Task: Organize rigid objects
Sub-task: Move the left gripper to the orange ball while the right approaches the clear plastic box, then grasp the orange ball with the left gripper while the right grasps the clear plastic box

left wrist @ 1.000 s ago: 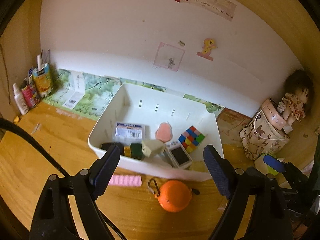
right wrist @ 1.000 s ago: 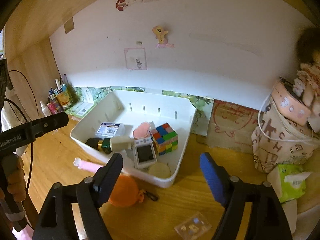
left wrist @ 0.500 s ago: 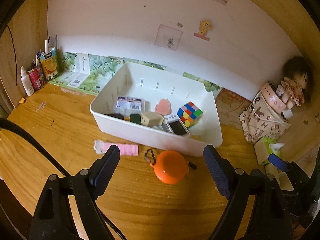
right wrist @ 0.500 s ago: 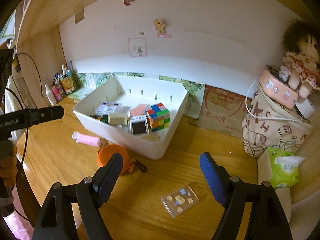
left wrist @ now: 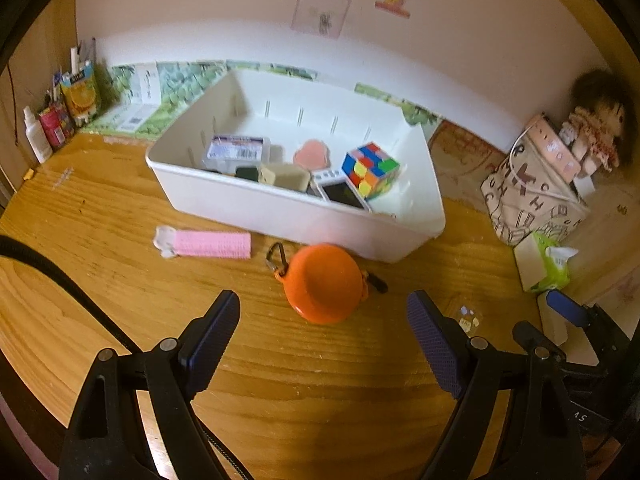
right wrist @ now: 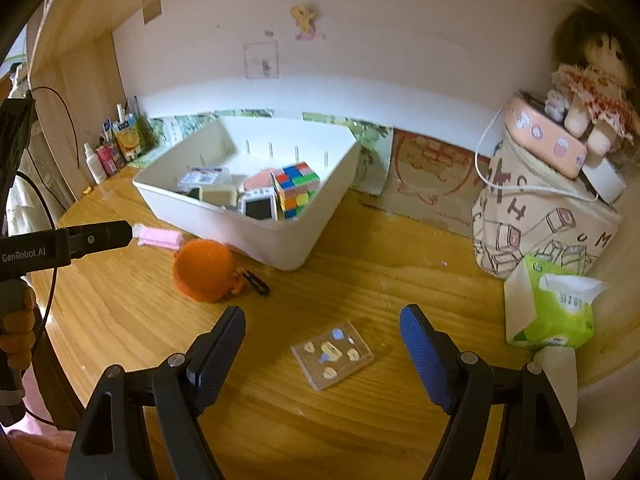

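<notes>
- Since both cameras have pulled back from the bin (left wrist: pixel 280 216) over the last second, way more bare desk (left wrist: pixel 100 320) shows now, and the loose stuff is all in view instead of tucked under the fingers.
- Left gripper (left wrist: pixel 323 334) hangs wide open and empty, with the orange pouch (left wrist: pixel 324 283) sitting just ahead of the gap between its fingers, right up near the bin's front wall.
- Right gripper (right wrist: pixel 322 354) is wide open too, nothing in it, and now the clear case (right wrist: pixel 332 355) lies flat pretty much between its fingertips. A second ago that case was barely peeking in at the bottom edge.
- Pink roll (left wrist: pixel 208 243) lies on the desk left of the pouch, just beside the bin.
- Already in the bin: cube (left wrist: pixel 371 174), a phone-ish thing, a beige block, a pink pad, a labelled box.
- My read: the retreat is a reset after a drop-off, so three things are left outside. Each gripper looks lined up for its own pick, pouch for left and case for right.
- That flat case might be fiddly to get fingers under.
</notes>
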Tool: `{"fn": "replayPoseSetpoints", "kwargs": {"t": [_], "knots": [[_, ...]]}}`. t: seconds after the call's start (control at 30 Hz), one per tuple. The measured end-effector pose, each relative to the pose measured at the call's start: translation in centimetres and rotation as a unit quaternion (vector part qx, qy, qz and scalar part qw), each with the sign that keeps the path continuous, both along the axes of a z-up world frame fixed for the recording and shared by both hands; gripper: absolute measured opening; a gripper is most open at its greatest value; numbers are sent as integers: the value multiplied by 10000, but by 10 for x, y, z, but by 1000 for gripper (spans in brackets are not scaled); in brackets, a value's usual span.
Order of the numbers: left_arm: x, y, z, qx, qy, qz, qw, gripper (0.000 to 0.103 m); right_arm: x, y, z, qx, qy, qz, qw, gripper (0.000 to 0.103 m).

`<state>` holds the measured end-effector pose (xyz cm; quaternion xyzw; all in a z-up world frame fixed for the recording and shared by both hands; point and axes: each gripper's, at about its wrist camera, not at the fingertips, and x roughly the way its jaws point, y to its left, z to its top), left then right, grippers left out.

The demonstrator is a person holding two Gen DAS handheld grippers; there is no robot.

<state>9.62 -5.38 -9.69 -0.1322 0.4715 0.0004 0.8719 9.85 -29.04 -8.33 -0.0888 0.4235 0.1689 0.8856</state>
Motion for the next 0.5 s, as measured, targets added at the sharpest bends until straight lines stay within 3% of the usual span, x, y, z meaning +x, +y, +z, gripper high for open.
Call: {"fn": "replayPoseSetpoints", "kwargs": {"t": [0.5], "knots": [[35, -13, -45, -45, 721, -94, 9973, 88, 20, -15, -39, -88, 757, -24, 9971, 80]]}}
